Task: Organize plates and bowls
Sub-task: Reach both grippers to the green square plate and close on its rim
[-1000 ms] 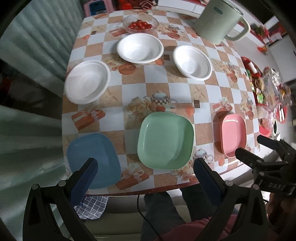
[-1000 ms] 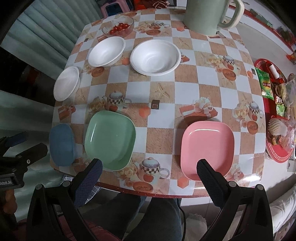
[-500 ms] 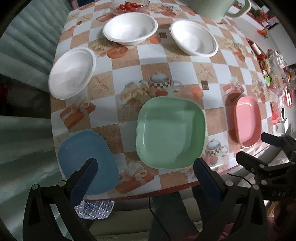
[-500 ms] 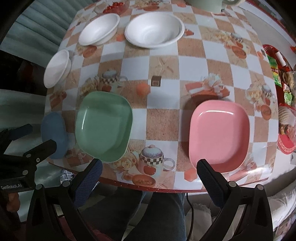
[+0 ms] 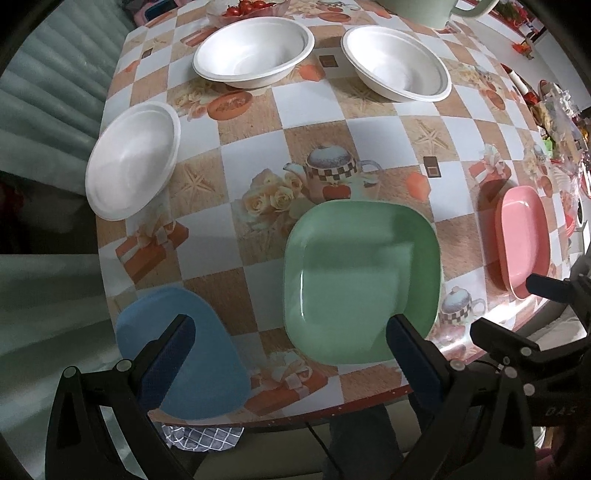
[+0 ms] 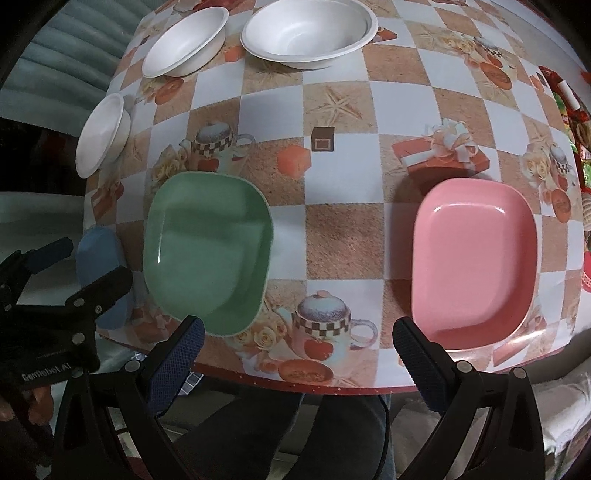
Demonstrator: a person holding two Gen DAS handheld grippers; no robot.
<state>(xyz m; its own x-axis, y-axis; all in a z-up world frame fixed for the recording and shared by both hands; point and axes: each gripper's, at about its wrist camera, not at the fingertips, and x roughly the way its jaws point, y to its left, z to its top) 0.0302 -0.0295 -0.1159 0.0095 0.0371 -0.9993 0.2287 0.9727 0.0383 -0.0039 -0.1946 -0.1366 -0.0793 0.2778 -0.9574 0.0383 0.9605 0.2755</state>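
Three square plates lie along the table's near edge: blue (image 5: 192,343) (image 6: 99,266), green (image 5: 362,280) (image 6: 210,251) and pink (image 5: 522,240) (image 6: 476,262). Three white bowls stand farther back: one at the left (image 5: 133,158) (image 6: 101,133), one in the middle (image 5: 255,51) (image 6: 184,40), one at the right (image 5: 397,62) (image 6: 310,27). My left gripper (image 5: 291,350) hangs open over the near edge, between the blue and green plates. My right gripper (image 6: 299,354) is open too, between the green and pink plates. Neither holds anything.
A checkered tablecloth (image 5: 314,110) covers the table. At the far end stand a dish of tomatoes (image 5: 247,5) and a pale green jug (image 5: 421,11). Snacks and a red tray (image 6: 576,110) crowd the right side. A person's legs (image 6: 295,435) are under the near edge.
Both grippers have moved forward and down toward the table, so the plates and bowls look larger. Both stay open. Nothing on the table has moved.
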